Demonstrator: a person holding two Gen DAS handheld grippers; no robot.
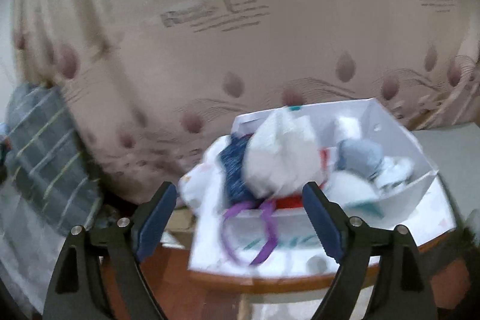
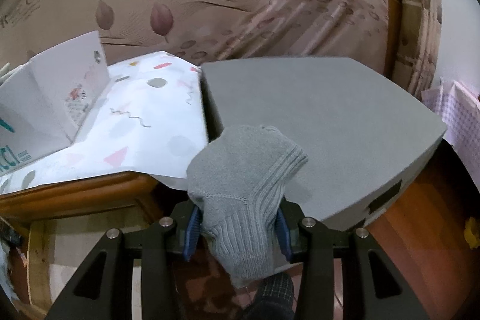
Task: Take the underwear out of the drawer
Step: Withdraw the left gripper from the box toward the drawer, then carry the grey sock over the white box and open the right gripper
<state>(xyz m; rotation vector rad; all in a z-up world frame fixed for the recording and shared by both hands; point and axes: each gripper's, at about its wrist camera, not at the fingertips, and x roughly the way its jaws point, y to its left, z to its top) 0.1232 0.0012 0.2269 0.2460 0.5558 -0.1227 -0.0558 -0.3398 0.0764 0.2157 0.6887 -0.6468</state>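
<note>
The white cardboard box serving as the drawer [image 1: 399, 137] sits on a sheet of white patterned paper [image 2: 141, 122] that covers the wooden table [image 1: 270, 281], near the table's front edge. It is stuffed with bundled clothing: a white plastic-wrapped bundle [image 1: 279, 152] on top, a dark blue knitted piece [image 1: 234, 164] to its left, a pale blue rolled garment [image 1: 360, 155] toward the box's right corner, and a purple strap [image 1: 264, 233] hanging over the front wall. Which of these is underwear I cannot tell through the blur.

My left tongs [image 1: 240, 218] stand wide apart in front of the box, with nothing pressed between the blue pads.

My right tongs [image 2: 238, 225] are clamped on a grey ribbed knitted sock [image 2: 243, 185], held over the near corner of a flat grey box [image 2: 324, 122] that lies just beside the patterned paper.

Behind everything hangs a beige floral fabric [image 1: 240, 50]. A grey striped cloth [image 1: 48, 152] lies off the table's left side.
</note>
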